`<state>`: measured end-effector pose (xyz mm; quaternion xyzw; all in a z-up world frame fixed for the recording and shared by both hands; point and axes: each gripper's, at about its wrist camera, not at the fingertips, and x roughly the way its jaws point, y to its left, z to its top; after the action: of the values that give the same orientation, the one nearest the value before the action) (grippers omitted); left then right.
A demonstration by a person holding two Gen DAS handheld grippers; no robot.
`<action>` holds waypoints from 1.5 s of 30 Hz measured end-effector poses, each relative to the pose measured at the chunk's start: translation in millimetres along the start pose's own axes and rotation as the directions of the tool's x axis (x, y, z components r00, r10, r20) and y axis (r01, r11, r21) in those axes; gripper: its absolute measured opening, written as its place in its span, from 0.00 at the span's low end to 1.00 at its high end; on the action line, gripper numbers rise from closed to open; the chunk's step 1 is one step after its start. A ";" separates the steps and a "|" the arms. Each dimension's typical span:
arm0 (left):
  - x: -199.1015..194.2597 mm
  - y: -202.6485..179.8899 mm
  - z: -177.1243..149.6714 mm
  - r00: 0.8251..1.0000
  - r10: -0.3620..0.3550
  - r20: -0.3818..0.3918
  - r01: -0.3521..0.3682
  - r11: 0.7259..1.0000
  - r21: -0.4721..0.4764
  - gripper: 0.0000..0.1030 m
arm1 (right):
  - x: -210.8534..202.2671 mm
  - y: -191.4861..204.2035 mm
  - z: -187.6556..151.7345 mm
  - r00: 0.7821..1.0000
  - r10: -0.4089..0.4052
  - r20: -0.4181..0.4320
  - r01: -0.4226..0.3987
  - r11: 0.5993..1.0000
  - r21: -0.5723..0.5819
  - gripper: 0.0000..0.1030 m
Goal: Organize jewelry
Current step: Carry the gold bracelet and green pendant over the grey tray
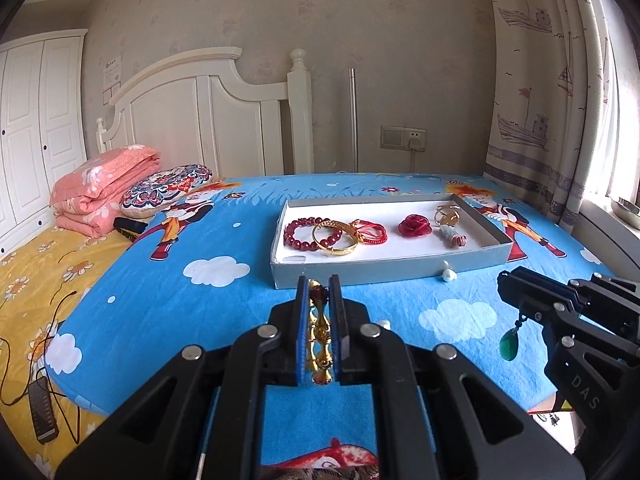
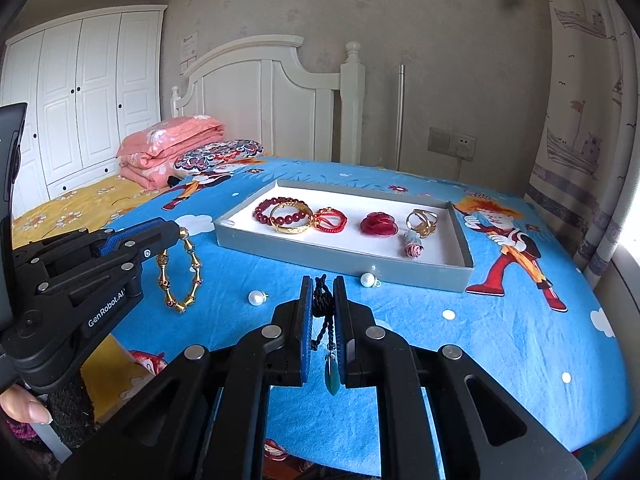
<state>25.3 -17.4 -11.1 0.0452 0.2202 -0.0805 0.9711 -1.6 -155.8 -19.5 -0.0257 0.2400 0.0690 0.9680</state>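
Left wrist view: left gripper (image 1: 319,288) at bottom centre, jaws drawn narrow and clamped on a gold segmented bracelet (image 1: 319,340) that runs edge-on between the blue pads. Beyond the tips, at frame centre, a shallow grey box (image 1: 360,270) on the blue cartoon bedsheet (image 1: 160,280), holding a dark red bead bracelet (image 1: 298,230), a gold bangle (image 1: 336,240), a red cord bracelet (image 1: 370,234), a red rose piece (image 1: 415,225) and gold rings (image 1: 448,214). At right edge, right gripper (image 1: 510,292) pinched on a black cord, a green pendant (image 1: 509,344) dangling below. Right wrist view: right gripper (image 2: 323,286) at bottom centre, jaws nearly together on the knotted cord (image 2: 322,304), pendant hanging between them; left gripper (image 2: 176,232) at left, bracelet looped beneath its tip, clear of the sheet. Two loose pearl earrings (image 2: 256,298) on the sheet between the grippers and the box.
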 end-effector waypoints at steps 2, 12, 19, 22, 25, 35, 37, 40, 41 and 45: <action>-1.7 -1.1 0.1 1.000 0.005 0.005 -0.005 1.000 0.003 0.09 | -0.1 1.5 0.5 1.000 -0.001 0.001 0.001 1.000 -0.001 0.10; -3.2 0.9 0.7 1.000 0.013 0.009 -0.013 1.000 -0.004 0.09 | -0.1 5.0 3.3 1.000 -0.012 0.008 0.012 1.000 -0.011 0.10; 0.8 0.7 3.3 1.000 0.011 0.006 -0.011 1.000 0.001 0.09 | 4.0 2.1 11.3 1.000 -0.021 0.016 0.021 1.000 -0.004 0.10; 4.3 -0.7 4.5 1.000 0.013 0.006 -0.013 1.000 0.007 0.09 | 6.1 0.1 15.8 0.999 -0.024 0.021 0.024 1.000 0.002 0.10; 8.1 -2.2 6.4 1.000 0.012 0.007 -0.012 1.000 0.012 0.09 | 9.8 -0.7 20.9 0.999 -0.027 0.023 0.027 1.000 -0.002 0.10; 32.2 -10.8 39.2 1.000 -0.007 0.013 0.007 0.999 0.032 0.09 | 35.4 -17.0 44.9 0.998 -0.057 0.016 0.057 0.998 0.012 0.10; 39.7 -16.1 48.5 1.000 -0.011 0.016 0.010 0.999 0.043 0.09 | 43.0 -20.1 50.6 0.998 -0.064 0.010 0.063 0.998 0.015 0.10; 53.4 -23.3 63.2 1.000 -0.013 0.018 0.012 0.999 0.053 0.09 | 56.0 -27.4 60.6 0.997 -0.082 0.007 0.082 0.997 0.011 0.10; 58.7 -24.9 68.6 1.000 -0.015 0.016 0.014 0.999 0.051 0.09 | 60.4 -30.5 63.9 0.996 -0.085 0.004 0.085 0.996 0.015 0.10; 79.8 -30.9 91.6 1.000 -0.022 0.008 0.021 0.999 0.048 0.09 | 79.1 -42.7 77.8 0.995 -0.095 -0.010 0.095 0.995 0.034 0.10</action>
<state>129.3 -69.9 34.9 0.0657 0.2144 -0.0963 0.9698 109.7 -182.0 12.9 -0.0207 0.2438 0.0186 0.9694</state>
